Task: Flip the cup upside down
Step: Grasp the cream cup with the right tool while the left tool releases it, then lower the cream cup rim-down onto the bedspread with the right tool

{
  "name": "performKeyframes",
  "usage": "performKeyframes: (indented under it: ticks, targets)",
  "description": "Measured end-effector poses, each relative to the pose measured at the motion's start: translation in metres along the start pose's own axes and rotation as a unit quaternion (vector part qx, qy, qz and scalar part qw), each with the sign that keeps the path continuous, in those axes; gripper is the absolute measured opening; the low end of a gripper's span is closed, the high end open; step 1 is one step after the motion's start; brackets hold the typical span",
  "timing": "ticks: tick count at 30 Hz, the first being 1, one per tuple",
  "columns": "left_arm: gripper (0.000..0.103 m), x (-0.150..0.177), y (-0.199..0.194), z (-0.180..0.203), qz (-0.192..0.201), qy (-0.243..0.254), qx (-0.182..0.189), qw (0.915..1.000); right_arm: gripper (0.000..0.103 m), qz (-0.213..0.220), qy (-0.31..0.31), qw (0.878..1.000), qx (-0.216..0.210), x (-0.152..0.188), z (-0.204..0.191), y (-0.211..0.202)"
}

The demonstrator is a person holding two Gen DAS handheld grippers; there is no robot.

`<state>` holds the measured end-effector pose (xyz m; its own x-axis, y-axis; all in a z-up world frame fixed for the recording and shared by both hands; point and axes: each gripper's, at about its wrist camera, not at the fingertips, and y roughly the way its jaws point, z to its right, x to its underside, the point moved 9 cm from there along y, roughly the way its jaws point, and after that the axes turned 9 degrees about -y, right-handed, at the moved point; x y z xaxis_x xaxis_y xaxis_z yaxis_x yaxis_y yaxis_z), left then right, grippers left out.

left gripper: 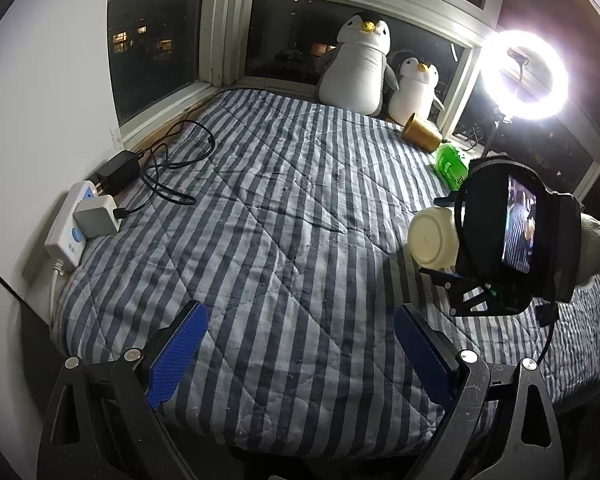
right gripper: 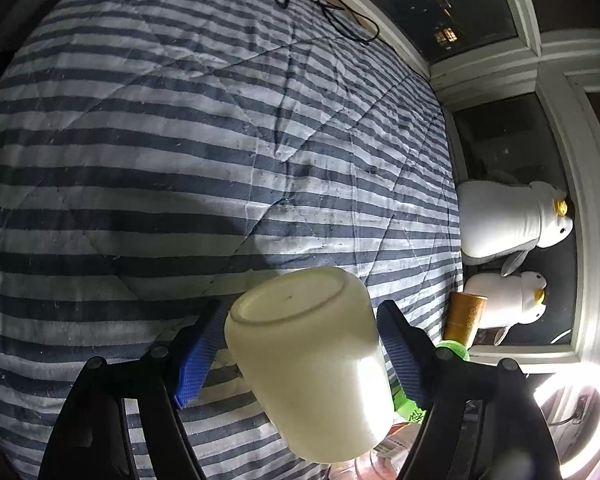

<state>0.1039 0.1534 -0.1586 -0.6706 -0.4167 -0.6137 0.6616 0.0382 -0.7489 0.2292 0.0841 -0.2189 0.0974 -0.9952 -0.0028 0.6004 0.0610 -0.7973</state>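
Cream-white plastic fills the right wrist view: the cup [right gripper: 308, 364] sits between the blue pads of the right gripper [right gripper: 300, 354], its flat base turned outward toward the camera's far side and its mouth hidden low near the gripper body. Both pads press against its sides, so the fingers are clamped on it, and the cup is held clear above the striped quilt [right gripper: 180, 140]. From the left wrist view, the right gripper [left gripper: 440, 236] is rolled onto its side, with the cup [left gripper: 434, 236] projecting leftward, base first, and a pale-gloved hand [left gripper: 596, 248] behind the gripper's black body (only part of the hand shows at the frame edge). The left gripper [left gripper: 300, 352] hangs low over the quilt [left gripper: 260, 220] with its blue pads [left gripper: 178, 356] spread wide and nothing between them. At the far edge of the bed, two plush penguins [left gripper: 364, 68] lean against the window, with a gold paper cup [left gripper: 420, 130] lying on its side just beside them and a green packet [left gripper: 452, 164] near it. A ring light [left gripper: 524, 74] glares at the right. A white power strip [left gripper: 70, 228] and black cable [left gripper: 172, 160] lie along the left wall.
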Motion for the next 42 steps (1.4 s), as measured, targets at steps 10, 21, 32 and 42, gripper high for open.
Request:
performKeyframes:
  ticks: [10, 21, 32, 42]
  targets:
    - [0.096, -0.001, 0.004, 0.009, -0.003, 0.002, 0.008, 1.0000, 0.073, 0.052, 0.182, 0.980, -0.052, 0.021, 0.042, -0.016]
    - [0.096, 0.003, 0.006, 0.043, -0.005, 0.022, 0.030, 0.9993, 0.073, 0.139, 0.415, 0.894, -0.096, 0.072, 0.072, -0.037]
    - [0.096, 0.016, 0.009, 0.099, -0.018, 0.060, 0.071, 0.9955, 0.073, 0.204, 0.557, 0.802, -0.067, 0.131, 0.066, -0.077]
    - [0.096, 0.034, 0.000, 0.146, -0.015, 0.099, 0.097, 0.9902, 0.073, 0.200, 0.616, 0.761, -0.033, 0.177, 0.036, -0.083]
